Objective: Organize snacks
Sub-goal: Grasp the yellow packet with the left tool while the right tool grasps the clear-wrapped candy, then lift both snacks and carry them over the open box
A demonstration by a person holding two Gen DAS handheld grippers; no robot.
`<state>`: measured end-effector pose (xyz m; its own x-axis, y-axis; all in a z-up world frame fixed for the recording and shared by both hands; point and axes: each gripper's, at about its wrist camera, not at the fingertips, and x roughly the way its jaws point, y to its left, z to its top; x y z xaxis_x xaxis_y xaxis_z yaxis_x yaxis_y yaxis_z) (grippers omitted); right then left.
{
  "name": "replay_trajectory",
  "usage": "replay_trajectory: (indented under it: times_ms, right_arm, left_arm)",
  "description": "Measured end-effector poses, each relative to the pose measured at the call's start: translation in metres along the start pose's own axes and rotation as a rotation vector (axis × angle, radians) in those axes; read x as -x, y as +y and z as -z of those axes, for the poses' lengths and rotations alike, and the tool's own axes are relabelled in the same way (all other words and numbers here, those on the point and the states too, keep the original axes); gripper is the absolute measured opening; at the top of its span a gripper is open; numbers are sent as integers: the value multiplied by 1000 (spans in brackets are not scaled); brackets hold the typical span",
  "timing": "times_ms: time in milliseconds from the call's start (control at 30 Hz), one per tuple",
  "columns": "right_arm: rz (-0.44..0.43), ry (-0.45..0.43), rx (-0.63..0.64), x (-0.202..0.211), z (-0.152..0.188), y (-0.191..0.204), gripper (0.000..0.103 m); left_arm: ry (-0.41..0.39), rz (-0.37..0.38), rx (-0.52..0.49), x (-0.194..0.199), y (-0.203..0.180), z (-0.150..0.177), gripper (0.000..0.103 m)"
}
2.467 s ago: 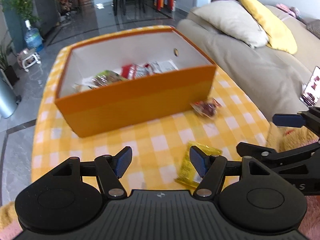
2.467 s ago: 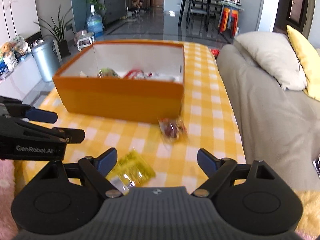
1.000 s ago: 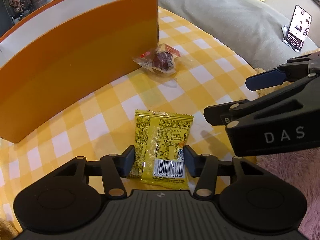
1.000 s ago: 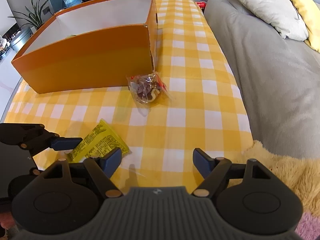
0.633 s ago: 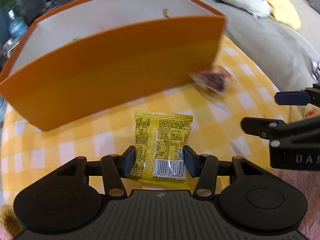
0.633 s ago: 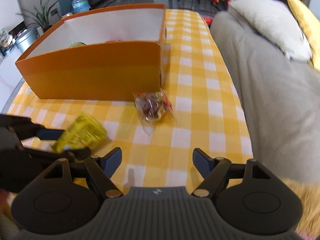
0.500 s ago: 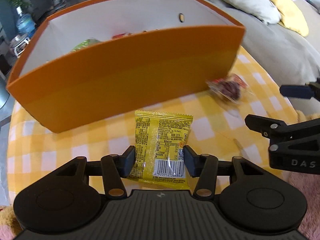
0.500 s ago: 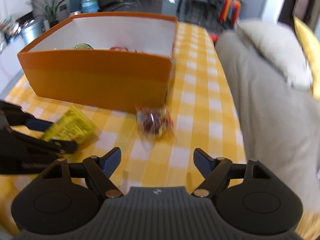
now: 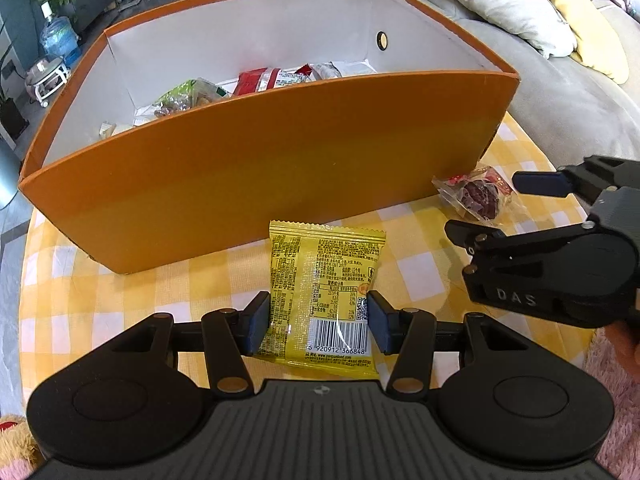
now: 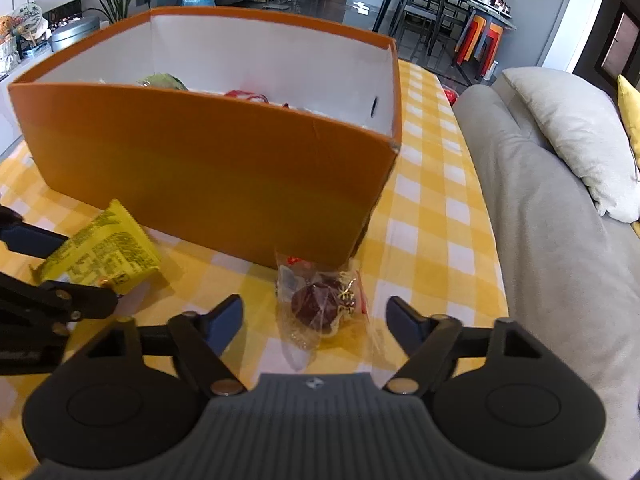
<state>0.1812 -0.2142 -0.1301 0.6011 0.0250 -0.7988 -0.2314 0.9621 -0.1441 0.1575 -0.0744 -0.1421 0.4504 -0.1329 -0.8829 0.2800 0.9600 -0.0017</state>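
The left gripper has its jaws clamped on a yellow snack packet, one pad pressing each long edge near the barcode end, so the packet is held above the worktop, which is covered in a yellow-and-white checked cloth. The packet sits just in front of the near wall of an orange box, an open-topped carton with a white inside. Several wrapped snacks already lie on its floor, among them a red one and a greenish one. The right gripper has its jaws apart; they have just been closing, yet neither pad touches anything. Between them, on the cloth, lies a clear packet of dark red sweets, close to the near right corner of the box. From the right wrist view the yellow packet shows at the left edge, pinched in the other tool's fingers. From the left wrist view the right tool reaches in from the right side, its tips on either side of the clear packet. A grey sofa with a pale cushion stands just beside the worktop on the right.
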Motion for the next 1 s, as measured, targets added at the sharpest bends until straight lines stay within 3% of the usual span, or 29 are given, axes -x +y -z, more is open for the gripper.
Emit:
replay_trajectory:
  times_ms: [167, 500, 833, 1000]
  right_arm:
    - [11, 28, -9, -11, 2, -2, 46]
    - [-17, 40, -14, -6, 7, -3, 37]
    - [-74, 145, -87, 22, 16, 4, 37]
    - [-84, 138, -99, 46, 16, 7, 37]
  left_arm:
    - [13, -2, 0, -1, 0, 0, 58]
    - [0, 11, 9, 9, 1, 2, 58]
    - [-29, 59, 49, 35, 6, 6, 58]
    - [-53, 101, 55, 53, 7, 8, 58]
